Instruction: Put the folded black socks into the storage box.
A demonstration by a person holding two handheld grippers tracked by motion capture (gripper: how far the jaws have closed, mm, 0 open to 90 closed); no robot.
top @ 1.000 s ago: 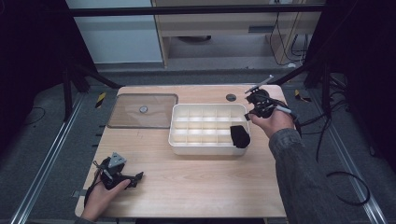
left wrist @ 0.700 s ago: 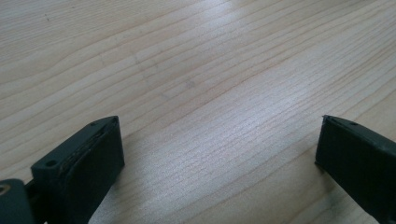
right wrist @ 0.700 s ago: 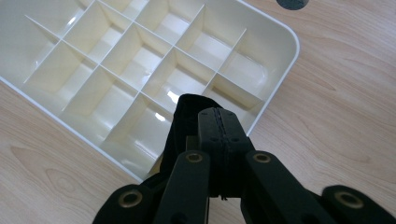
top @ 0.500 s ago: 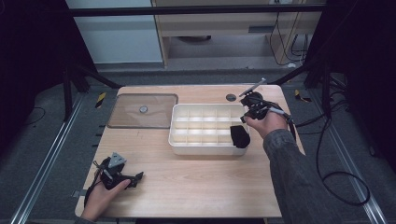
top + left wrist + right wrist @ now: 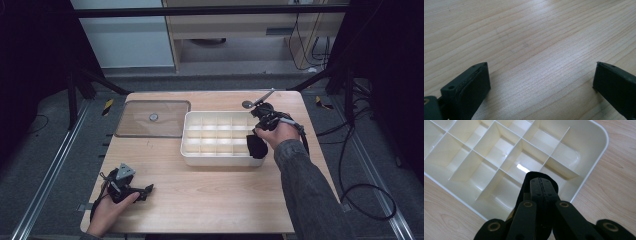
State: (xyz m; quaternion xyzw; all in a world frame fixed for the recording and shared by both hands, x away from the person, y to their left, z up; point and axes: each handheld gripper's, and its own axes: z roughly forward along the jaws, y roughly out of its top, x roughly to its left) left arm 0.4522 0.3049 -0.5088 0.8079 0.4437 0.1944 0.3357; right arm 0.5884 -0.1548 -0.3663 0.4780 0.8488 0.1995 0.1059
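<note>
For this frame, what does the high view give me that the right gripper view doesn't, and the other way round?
High view alone: the clear lid lying left of the tray, the left gripper resting near the table's front edge, and the person's sleeve. Right gripper view alone: its fingers pressed together on a black cloth. Both: the cream divided tray, the wooden tabletop, and the right gripper at the tray's corner.

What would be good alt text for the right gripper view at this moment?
The right gripper, its two black jaws shut on a piece of black cloth, hangs over the near corner of a cream compartment tray on a light wooden table. The compartments in sight look empty.
</note>
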